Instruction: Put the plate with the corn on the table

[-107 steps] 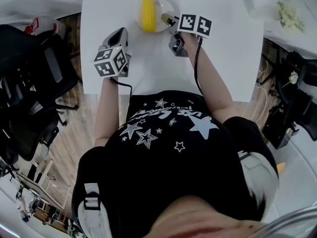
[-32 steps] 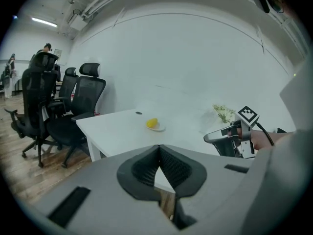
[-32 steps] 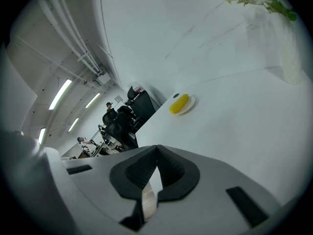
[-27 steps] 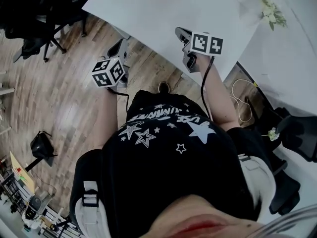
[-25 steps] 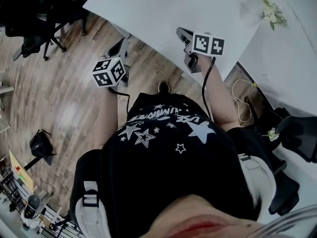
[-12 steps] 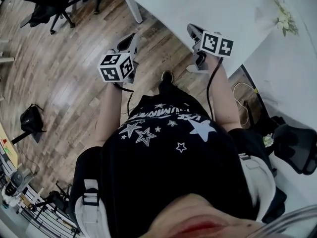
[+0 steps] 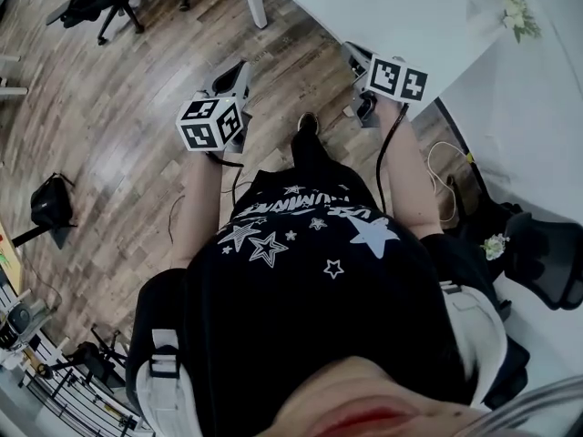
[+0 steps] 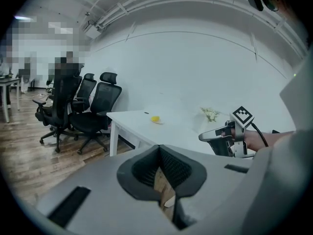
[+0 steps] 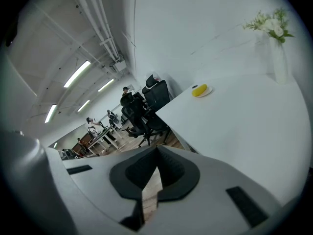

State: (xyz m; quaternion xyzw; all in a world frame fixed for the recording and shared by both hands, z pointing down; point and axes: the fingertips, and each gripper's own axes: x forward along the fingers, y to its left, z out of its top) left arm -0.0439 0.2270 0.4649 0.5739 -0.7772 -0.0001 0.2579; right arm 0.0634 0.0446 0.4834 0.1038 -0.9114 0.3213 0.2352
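Since person stepped back from white table [image 7: 383, 7], plate [image 9: 201, 93] with corn [image 9: 198, 89] now sits alone on far tabletop, well apart from both tools, out of head view. Left gripper [image 7: 239, 67] over wood floor [image 7: 118, 107], jaws together, nothing between. Right gripper [image 7: 353, 55] at table edge, likewise pinched closed, empty. Judgement: placement done, task looks complete.
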